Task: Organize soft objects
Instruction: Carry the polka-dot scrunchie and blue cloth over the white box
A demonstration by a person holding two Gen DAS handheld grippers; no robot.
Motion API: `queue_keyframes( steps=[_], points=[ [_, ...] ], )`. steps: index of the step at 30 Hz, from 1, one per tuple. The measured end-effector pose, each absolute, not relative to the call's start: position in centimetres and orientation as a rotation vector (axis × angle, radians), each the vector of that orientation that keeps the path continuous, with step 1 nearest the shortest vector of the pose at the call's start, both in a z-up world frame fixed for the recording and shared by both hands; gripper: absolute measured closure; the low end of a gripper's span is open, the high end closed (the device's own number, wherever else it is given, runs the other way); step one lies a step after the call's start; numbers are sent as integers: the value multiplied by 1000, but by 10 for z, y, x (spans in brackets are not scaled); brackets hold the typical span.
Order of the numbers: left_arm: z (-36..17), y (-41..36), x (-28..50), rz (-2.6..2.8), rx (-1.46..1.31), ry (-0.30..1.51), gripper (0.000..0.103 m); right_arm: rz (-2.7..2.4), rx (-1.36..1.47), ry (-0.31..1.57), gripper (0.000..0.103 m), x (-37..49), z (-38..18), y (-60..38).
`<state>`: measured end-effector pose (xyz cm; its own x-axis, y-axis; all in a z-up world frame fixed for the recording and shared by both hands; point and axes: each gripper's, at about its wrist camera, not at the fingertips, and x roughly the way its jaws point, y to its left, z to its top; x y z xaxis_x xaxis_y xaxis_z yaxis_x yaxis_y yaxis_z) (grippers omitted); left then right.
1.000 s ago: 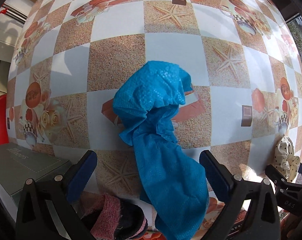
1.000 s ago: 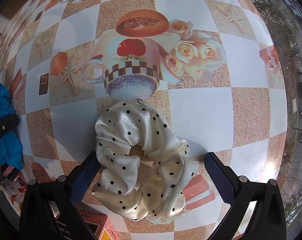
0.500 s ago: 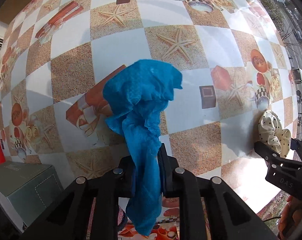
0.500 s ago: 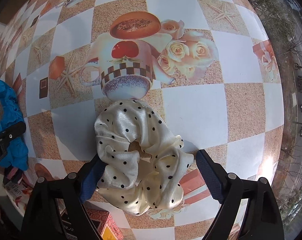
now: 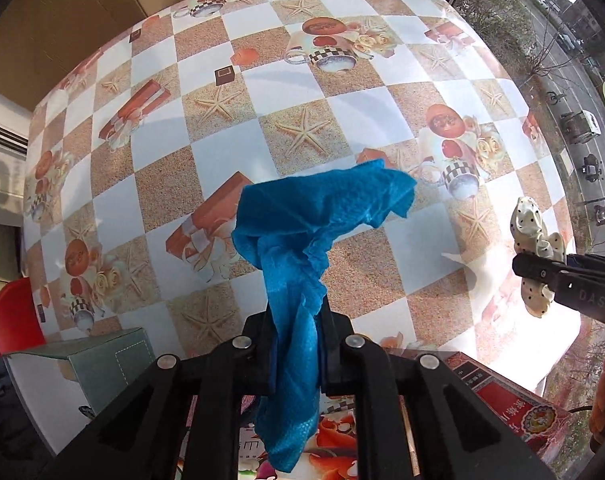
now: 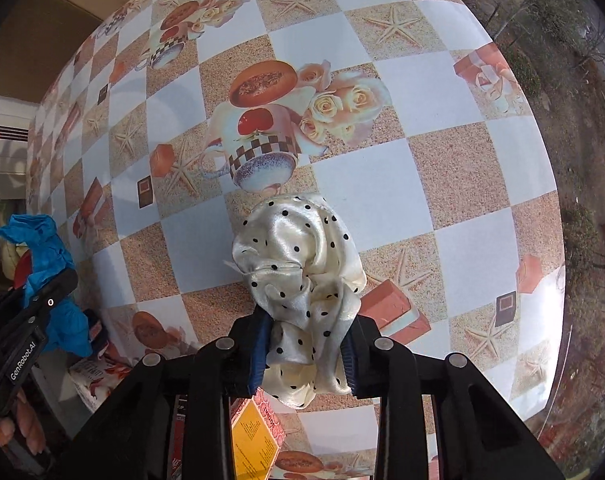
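Table (image 5: 362,108) under a checkered cloth printed with starfish, cups and roses, grey-green box (image 5: 98,364) at its near edge

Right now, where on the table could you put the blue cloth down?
The far half of the table beyond the blue cloth is bare, and so is the stretch between it and the scrunchie. The near edge is crowded: a grey box left, a red box right.

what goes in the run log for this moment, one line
left tool: shut on blue cloth | right tool: shut on polka-dot scrunchie | both items lifted off table
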<state>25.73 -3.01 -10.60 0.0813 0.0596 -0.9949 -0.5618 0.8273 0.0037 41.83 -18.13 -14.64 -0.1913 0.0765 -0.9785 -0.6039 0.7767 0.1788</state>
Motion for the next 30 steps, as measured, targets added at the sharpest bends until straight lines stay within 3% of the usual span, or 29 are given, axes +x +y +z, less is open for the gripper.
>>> queue_keyframes(
  steps=[17,30],
  points=[
    [-40,-42,177,498,-407,1286,87,813,-329,1527,71,355,-36,-161],
    [-19,-40,63,640,-487,1249,87,972,-403,1512,71,262,-5,-129]
  ],
)
